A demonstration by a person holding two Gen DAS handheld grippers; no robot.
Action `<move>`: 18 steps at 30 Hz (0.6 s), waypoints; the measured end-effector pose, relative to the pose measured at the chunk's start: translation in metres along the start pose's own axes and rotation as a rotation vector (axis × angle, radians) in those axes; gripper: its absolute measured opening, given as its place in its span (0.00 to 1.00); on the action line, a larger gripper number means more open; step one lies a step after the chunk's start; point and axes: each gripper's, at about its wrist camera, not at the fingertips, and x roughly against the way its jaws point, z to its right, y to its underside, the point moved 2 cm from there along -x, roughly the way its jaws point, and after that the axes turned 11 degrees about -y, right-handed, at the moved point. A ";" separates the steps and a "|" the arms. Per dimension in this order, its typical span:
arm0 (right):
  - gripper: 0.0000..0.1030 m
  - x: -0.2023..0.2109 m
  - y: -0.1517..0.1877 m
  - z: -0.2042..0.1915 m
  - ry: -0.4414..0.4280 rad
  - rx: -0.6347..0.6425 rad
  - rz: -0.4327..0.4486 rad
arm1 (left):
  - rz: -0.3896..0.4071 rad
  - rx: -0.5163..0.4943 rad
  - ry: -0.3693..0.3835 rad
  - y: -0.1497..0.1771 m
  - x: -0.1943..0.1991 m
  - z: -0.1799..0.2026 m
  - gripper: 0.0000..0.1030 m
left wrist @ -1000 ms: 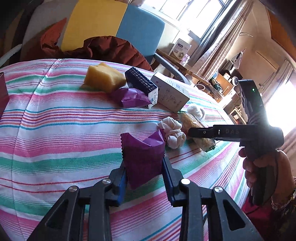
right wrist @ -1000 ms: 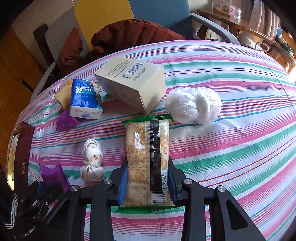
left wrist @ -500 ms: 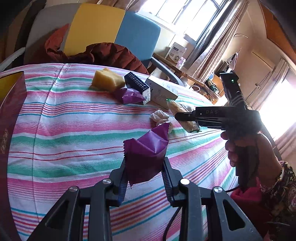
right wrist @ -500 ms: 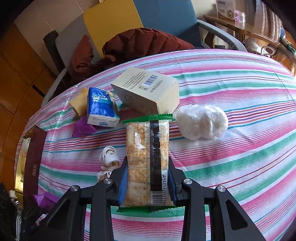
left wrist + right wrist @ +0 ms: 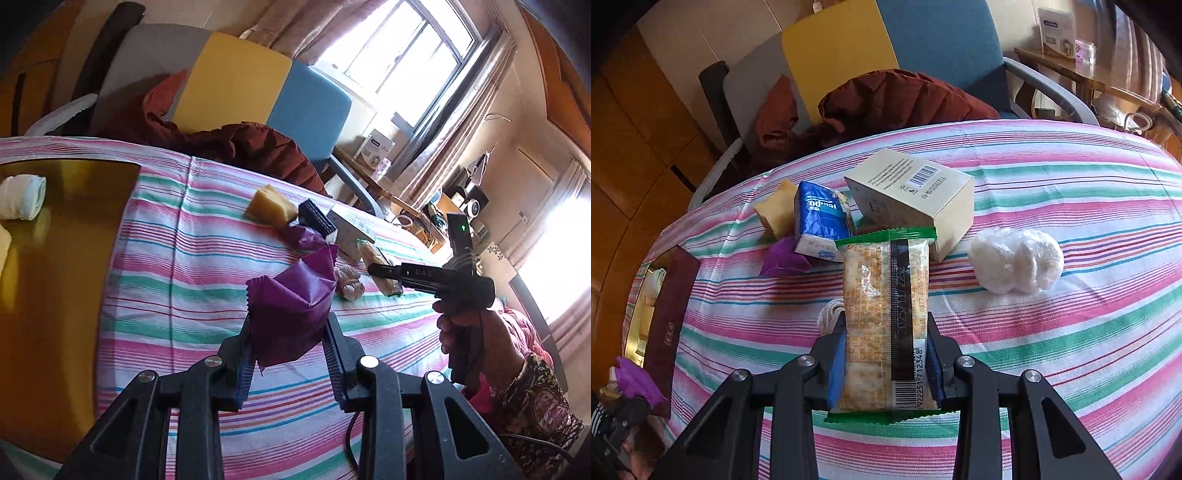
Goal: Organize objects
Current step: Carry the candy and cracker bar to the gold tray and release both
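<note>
My left gripper (image 5: 290,328) is shut on a purple snack packet (image 5: 291,299) and holds it above the striped tablecloth (image 5: 177,266), right of a gold-lined box (image 5: 55,277). My right gripper (image 5: 886,343) is shut on a green-edged cracker packet (image 5: 886,314), lifted over the cloth; it also shows in the left wrist view (image 5: 384,271). On the cloth lie a yellow sponge (image 5: 775,212), a blue tissue pack (image 5: 820,218), a second purple packet (image 5: 785,258), a beige carton (image 5: 912,195), a white plastic-wrapped lump (image 5: 1015,260) and a knotted white cord (image 5: 829,314).
The box, dark red outside (image 5: 665,328), sits at the table's left end and holds a white roll (image 5: 22,197). A chair with a dark red jacket (image 5: 886,107) stands behind the table. A side table with a white box (image 5: 376,151) is by the window.
My left gripper has carried the purple packet up and to the left, so the box now fills the left side. My right gripper has lifted the cracker packet a little further.
</note>
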 end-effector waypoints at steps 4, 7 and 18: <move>0.35 0.009 -0.003 -0.006 -0.010 0.031 0.049 | 0.039 0.048 -0.049 -0.011 0.012 -0.026 0.33; 0.35 0.015 -0.005 -0.016 -0.023 0.075 0.088 | 0.054 0.092 -0.107 -0.020 0.019 -0.051 0.33; 0.35 0.015 0.003 -0.055 -0.122 0.151 0.094 | -0.048 0.280 -0.276 -0.039 0.011 -0.149 0.33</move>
